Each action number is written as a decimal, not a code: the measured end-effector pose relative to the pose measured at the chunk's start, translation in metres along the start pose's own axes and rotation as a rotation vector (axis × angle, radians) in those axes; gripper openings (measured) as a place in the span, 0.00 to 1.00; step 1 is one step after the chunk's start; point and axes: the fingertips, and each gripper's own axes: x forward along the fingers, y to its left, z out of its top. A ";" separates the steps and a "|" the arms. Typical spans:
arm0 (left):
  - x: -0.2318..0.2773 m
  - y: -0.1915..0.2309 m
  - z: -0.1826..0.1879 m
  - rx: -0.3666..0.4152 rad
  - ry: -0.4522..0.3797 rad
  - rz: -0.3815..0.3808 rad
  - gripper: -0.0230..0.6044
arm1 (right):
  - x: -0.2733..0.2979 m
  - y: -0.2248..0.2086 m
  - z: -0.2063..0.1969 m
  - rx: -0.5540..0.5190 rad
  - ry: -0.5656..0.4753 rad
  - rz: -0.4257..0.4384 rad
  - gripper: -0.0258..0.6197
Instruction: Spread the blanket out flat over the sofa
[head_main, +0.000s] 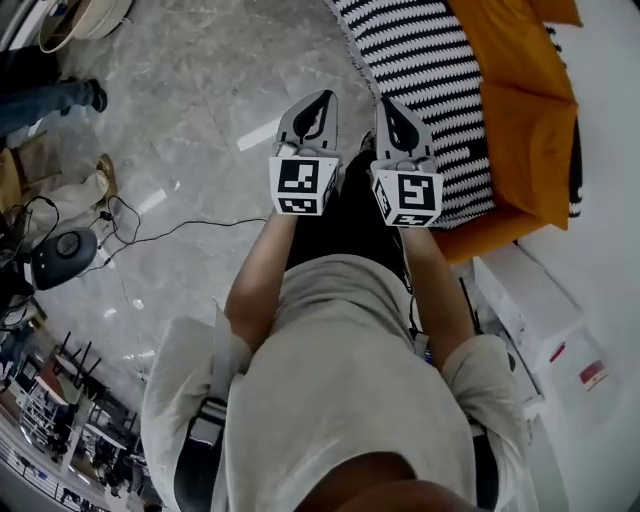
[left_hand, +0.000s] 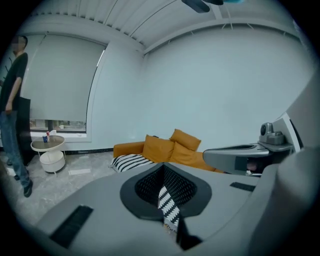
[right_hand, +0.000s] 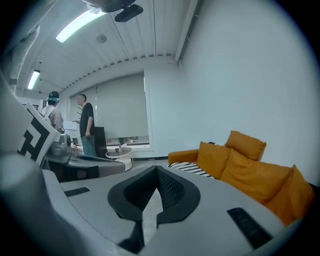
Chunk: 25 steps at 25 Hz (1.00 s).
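A black-and-white striped blanket (head_main: 420, 60) lies partly on the orange sofa (head_main: 530, 120), with its near edge running toward my grippers. Both grippers are held side by side in front of me, well above the floor. My left gripper (head_main: 318, 100) is shut on a striped fold of the blanket (left_hand: 169, 205), which hangs out from between its jaws. My right gripper (head_main: 395, 105) is shut too, with a pale strip of the blanket (right_hand: 149, 212) pinched in it. The sofa (left_hand: 170, 150) with its cushions (right_hand: 250, 175) stands ahead against the wall, and the striped cloth (left_hand: 129, 161) covers its left end.
A marble floor (head_main: 200, 90) lies below, with cables (head_main: 150, 235) and a black device (head_main: 60, 255) at the left. A white box (head_main: 530, 300) stands beside the sofa's near end. A round white side table (left_hand: 50, 152) sits by the window. People (right_hand: 86, 125) stand off to the left.
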 end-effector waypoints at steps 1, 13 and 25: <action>-0.009 -0.004 0.002 0.000 -0.015 0.000 0.05 | -0.010 0.003 0.004 -0.005 -0.019 -0.008 0.10; -0.069 -0.049 0.038 0.063 -0.100 -0.007 0.05 | -0.088 0.021 0.041 -0.022 -0.128 -0.018 0.10; -0.090 -0.136 0.066 0.009 -0.160 0.005 0.05 | -0.172 -0.021 0.058 -0.032 -0.170 -0.026 0.10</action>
